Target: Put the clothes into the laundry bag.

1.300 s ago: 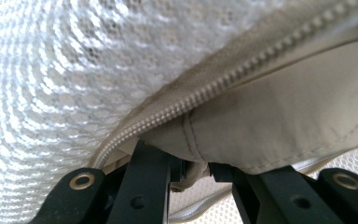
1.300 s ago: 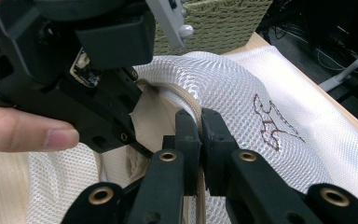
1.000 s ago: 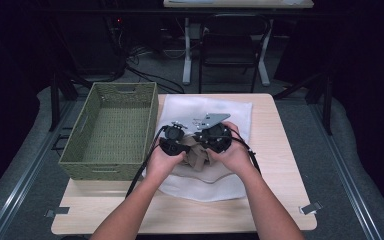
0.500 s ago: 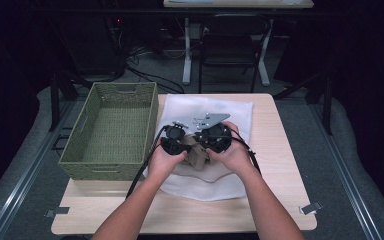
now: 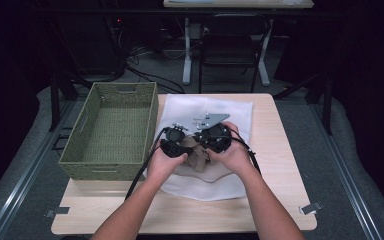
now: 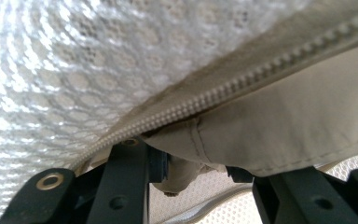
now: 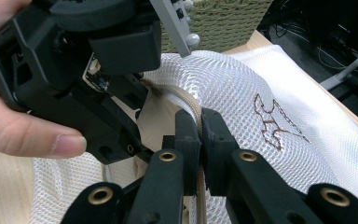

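A white mesh bag (image 5: 207,107) with a beige zipper edge (image 5: 197,160) lies across the table's middle. Both grippers meet over its near part. In the left gripper view the zipper (image 6: 242,86) runs diagonally between mesh (image 6: 74,70) and beige cloth (image 6: 298,126). My left gripper (image 6: 198,175) has its jaws a little apart, with a fold of that cloth pinched between them. My right gripper (image 7: 200,126) is shut on the beige zipper band, which rises over the mesh bag (image 7: 228,88). The left gripper (image 7: 128,144) sits just beside it, held by a hand (image 7: 32,135).
A green woven basket (image 5: 152,120) with nothing in it stands at the table's left, touching the bag's edge. Bare wooden table (image 5: 280,150) lies to the right and along the front. A brown embroidered mark (image 7: 275,123) is on the mesh. Chairs and cables stand beyond the table.
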`<state>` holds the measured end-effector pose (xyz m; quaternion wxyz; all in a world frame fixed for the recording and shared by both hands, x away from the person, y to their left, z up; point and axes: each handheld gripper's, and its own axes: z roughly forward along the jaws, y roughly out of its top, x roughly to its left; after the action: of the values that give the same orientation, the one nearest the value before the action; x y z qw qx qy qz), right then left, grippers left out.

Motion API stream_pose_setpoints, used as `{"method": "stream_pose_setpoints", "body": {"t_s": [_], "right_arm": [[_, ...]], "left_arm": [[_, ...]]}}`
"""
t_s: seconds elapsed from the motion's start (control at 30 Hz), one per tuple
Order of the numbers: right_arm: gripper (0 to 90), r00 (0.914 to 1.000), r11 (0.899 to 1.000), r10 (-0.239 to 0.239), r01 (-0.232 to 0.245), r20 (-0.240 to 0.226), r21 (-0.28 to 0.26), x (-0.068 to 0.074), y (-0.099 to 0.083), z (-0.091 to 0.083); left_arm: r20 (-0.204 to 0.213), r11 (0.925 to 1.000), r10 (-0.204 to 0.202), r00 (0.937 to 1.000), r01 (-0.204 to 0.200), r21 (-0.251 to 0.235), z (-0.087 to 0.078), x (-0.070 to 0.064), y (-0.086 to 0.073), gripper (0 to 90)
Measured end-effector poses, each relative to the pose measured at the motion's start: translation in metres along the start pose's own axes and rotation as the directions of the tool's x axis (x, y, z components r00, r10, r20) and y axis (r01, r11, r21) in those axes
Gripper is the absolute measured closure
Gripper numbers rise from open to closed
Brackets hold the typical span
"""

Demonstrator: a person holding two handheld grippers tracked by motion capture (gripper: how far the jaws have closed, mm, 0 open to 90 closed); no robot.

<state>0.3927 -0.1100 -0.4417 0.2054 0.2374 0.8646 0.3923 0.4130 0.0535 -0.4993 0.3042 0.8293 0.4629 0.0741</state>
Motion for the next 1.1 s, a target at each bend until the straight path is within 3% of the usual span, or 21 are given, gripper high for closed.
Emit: {"method": "stream_pose_setpoints", "body": {"t_s": [0.53, 1.1], "right_arm": [[86.4, 1.0, 1.0, 0.0, 0.0, -0.006, 0.003, 0.0002, -0.0014, 0.0029], [86.4, 1.0, 1.0, 0.004, -0.004, -0.005, 0.004, 0.0001, -0.0019, 0.0028]], "left_arm": [[-0.016, 1.0, 0.0, 0.9999, 0.0, -0.002, 0.0006, -0.0008, -0.0008, 77.3], [-0.015, 1.0, 0.004, 0.9999, -0.004, -0.002, -0.0004, -0.0001, -0.0037, 75.4]]}}
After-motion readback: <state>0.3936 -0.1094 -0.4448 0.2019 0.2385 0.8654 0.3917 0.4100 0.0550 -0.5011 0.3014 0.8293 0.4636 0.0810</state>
